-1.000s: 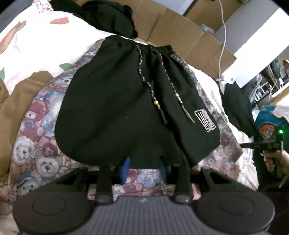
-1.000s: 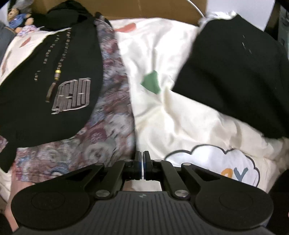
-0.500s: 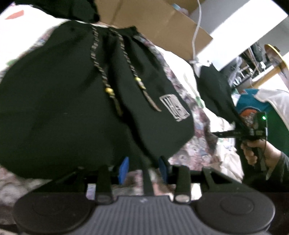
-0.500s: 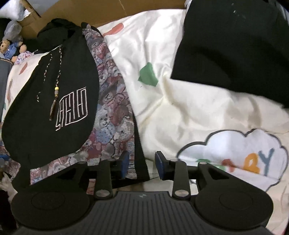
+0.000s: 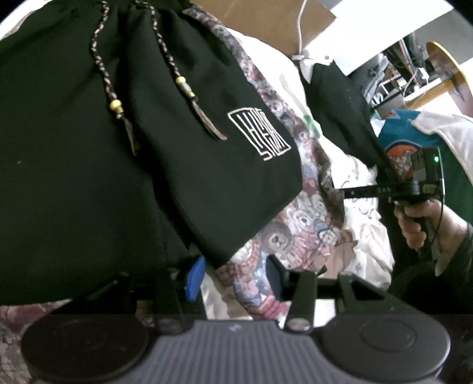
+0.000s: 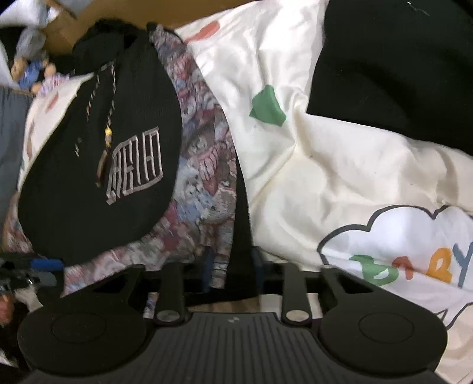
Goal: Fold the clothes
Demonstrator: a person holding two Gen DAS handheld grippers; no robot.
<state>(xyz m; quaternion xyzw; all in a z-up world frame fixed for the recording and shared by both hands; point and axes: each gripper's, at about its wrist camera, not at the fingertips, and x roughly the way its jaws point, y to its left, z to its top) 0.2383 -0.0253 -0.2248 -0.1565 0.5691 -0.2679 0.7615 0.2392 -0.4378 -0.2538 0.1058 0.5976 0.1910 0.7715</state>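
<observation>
Black shorts (image 5: 124,165) with a white outlined logo (image 5: 258,134) and a braided, beaded drawstring (image 5: 106,76) are lying flat on a bear-print garment (image 5: 298,224), which is itself lying on a cream bedsheet (image 6: 325,153) printed with a green patch and a cloud with coloured letters. The left gripper (image 5: 233,276) is hovering low over the near hem of the shorts; its jaws are standing apart and have just been opening, one blue pad (image 5: 195,277) sitting at the hem's edge and the other over the bear print, neither pressing on cloth. The right gripper (image 6: 230,265) is sitting at the dark edge of the bear-print garment, with that edge running between its jaws, which are pinching it after just closing. In the left wrist view a hand (image 5: 419,221) is holding the right gripper's handle beside the garment. Another black garment (image 6: 396,71) is lying on the sheet farther off, and brown cardboard (image 5: 266,23) is standing behind the bed.
</observation>
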